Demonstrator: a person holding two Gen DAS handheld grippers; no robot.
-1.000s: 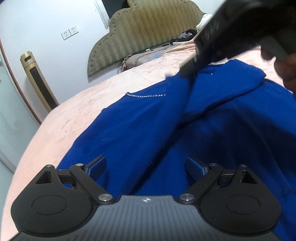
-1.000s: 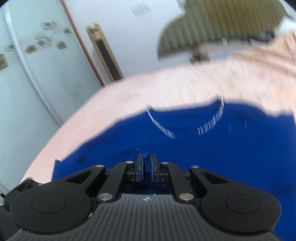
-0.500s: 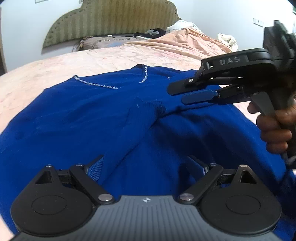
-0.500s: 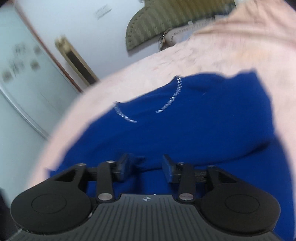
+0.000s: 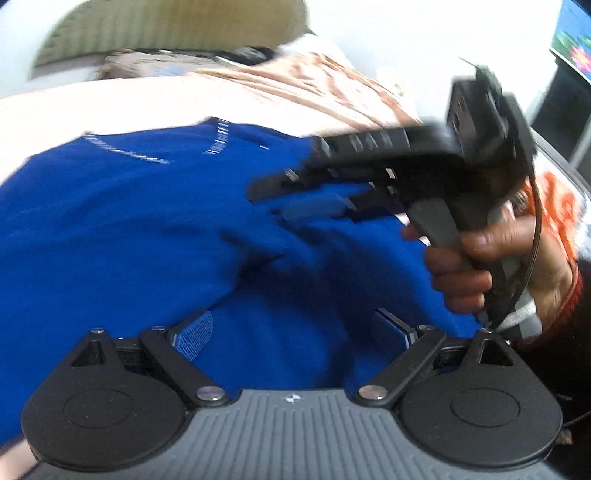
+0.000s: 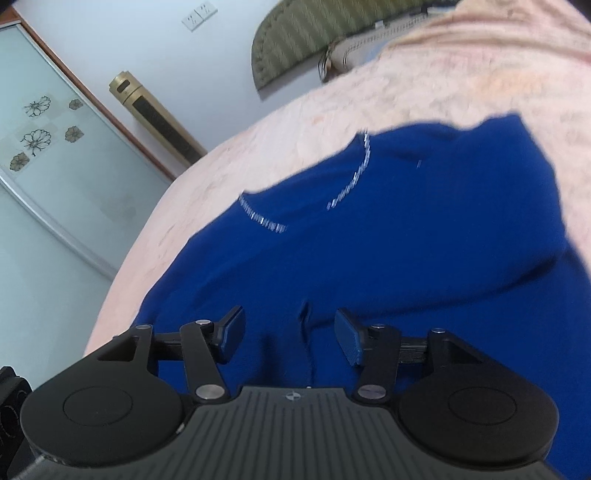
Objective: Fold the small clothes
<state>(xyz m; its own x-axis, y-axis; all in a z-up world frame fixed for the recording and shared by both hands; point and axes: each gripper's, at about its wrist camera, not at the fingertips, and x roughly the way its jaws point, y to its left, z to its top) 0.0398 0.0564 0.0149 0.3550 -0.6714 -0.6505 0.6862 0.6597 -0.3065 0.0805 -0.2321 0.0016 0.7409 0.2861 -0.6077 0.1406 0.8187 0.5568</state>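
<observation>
A royal-blue knit top (image 5: 122,229) with a sparkly neckline lies spread on a pink bed; it also shows in the right wrist view (image 6: 424,236). A sleeve is folded in across its body. My left gripper (image 5: 295,332) is open and empty, low over the lower part of the top. My right gripper (image 6: 290,334) is open and empty above the blue fabric. In the left wrist view the right gripper (image 5: 280,201) hangs in the air over the right side of the top, held by a hand.
The pink bedspread (image 6: 295,122) surrounds the top. A padded olive headboard (image 6: 317,33) and pillows stand at the far end. A gold tower fan (image 6: 159,118) and a glass sliding door (image 6: 48,158) stand left of the bed.
My right gripper opened, let go of the blue fabric it had pinched and lifted back to the right. The sleeve now lies folded on the top. My left gripper stayed open.
</observation>
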